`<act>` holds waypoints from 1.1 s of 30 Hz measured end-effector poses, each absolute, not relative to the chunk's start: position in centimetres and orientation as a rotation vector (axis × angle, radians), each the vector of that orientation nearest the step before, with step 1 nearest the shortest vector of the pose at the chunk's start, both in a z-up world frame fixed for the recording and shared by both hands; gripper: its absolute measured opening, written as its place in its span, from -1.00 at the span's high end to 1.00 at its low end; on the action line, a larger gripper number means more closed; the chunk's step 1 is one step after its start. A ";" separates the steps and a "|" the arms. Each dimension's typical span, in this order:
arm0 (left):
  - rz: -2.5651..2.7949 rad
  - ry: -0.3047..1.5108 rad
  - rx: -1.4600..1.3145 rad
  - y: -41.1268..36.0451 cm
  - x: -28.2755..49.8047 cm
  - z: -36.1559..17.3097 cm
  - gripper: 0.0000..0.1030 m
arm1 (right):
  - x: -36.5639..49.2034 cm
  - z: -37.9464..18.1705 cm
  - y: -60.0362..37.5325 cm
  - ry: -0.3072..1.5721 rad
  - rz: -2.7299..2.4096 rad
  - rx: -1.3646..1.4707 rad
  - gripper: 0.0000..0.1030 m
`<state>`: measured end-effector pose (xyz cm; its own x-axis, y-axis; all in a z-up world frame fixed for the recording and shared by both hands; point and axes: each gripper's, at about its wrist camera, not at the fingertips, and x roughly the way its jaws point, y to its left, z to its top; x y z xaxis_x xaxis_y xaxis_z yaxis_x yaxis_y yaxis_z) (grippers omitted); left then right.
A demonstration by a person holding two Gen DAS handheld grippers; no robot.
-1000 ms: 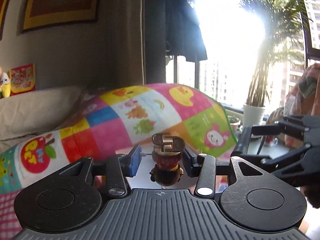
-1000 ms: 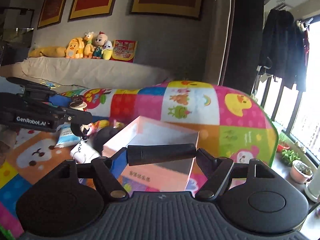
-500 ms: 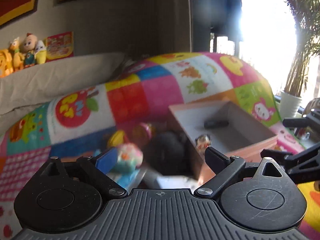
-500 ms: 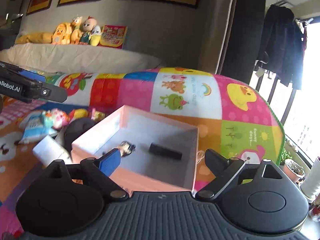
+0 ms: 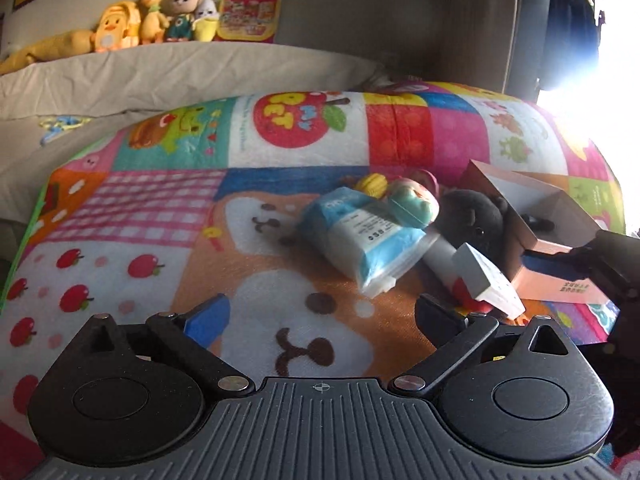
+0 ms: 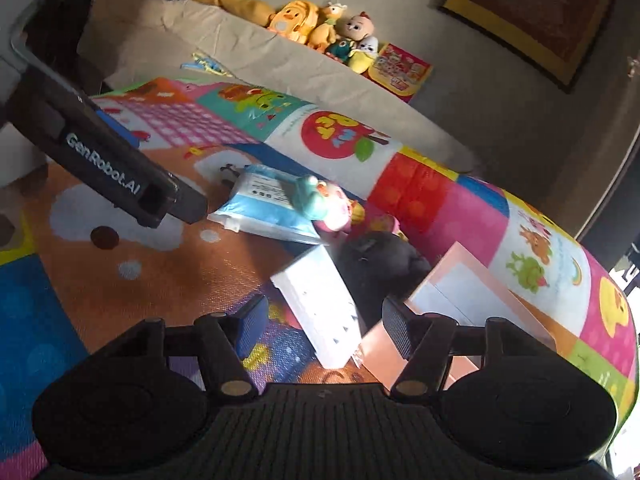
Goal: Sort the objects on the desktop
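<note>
Setting: a patchwork play mat is covering the surface, with a beige cushion and a row of plush toys sitting along the top of the left wrist view.

Left gripper: jaws are standing wide apart with nothing between them, having just been opening; only mat is showing in the gap.

Right gripper: jaws have just been closing and are standing partly apart, framing the lower end of a white power strip; whether the pads are pressing it cannot be told.

Objects outward, centre right of the left wrist view: a blue-and-white packet is lying flat, a pastel toy is resting on its far end, a black plush is sitting just beside, and a pink box is standing open at the right edge.
</note>
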<state>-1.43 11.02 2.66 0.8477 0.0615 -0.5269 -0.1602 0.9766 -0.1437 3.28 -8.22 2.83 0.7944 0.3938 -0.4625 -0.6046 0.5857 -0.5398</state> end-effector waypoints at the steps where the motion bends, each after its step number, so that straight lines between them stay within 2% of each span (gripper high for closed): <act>1: 0.117 0.548 -0.189 11.1 -1.6 2.6 -0.97 | 3.6 2.2 -7.3 0.311 0.582 -0.765 -0.09; 3: 0.117 0.547 -0.194 11.3 -2.0 2.7 -0.97 | 4.3 1.4 -6.2 0.321 0.554 -0.793 0.41; 4: 0.118 0.547 -0.195 11.4 -2.1 2.7 -0.97 | 4.5 1.4 -6.0 0.316 0.535 -0.784 0.43; 9: 0.112 0.550 -0.204 11.2 -2.4 2.8 -0.97 | 4.0 5.0 -9.6 0.367 0.533 -0.546 0.74; 13: 0.064 0.560 -0.193 9.8 -2.1 2.8 -0.97 | 5.0 7.9 -16.2 0.551 0.570 -0.184 0.77; 16: 0.018 0.570 -0.165 8.1 -1.6 2.7 -0.97 | 5.6 7.7 -22.1 0.653 0.541 0.008 0.77; 18: -0.002 0.578 -0.146 6.9 -1.2 2.5 -0.97 | 5.2 7.0 -24.7 0.642 0.445 0.021 0.67; 20: -0.019 0.583 -0.127 6.0 -0.8 2.4 -0.97 | 4.5 6.1 -26.5 0.623 0.344 -0.005 0.40; 22: -0.026 0.572 -0.093 5.1 -0.2 2.5 -0.97 | 4.1 5.2 -28.0 0.617 0.298 0.009 -0.14; 24: -0.013 0.537 -0.054 4.7 0.8 3.0 -0.97 | 3.9 4.4 -29.1 0.616 0.277 0.044 -0.32; 26: 0.008 0.500 -0.012 4.6 2.3 3.8 -0.96 | 3.9 3.7 -29.5 0.616 0.267 0.069 -0.36; 28: 0.017 0.480 0.038 4.4 4.2 4.5 -0.79 | 4.2 3.0 -29.3 0.612 0.253 0.090 -0.43; 29: 0.023 0.479 0.065 4.3 5.3 4.8 -0.63 | 4.2 2.7 -29.2 0.614 0.244 0.088 -0.48; 31: 0.031 0.481 0.106 3.9 7.4 5.0 -0.62 | 4.1 2.7 -28.9 0.606 0.244 0.077 -0.52; 32: 0.036 0.487 0.119 3.7 8.4 5.0 -0.63 | 4.0 2.7 -28.9 0.598 0.242 0.079 -0.65; 33: 0.043 0.496 0.129 3.5 9.5 4.8 -0.62 | 3.9 2.8 -28.9 0.594 0.240 0.080 -0.69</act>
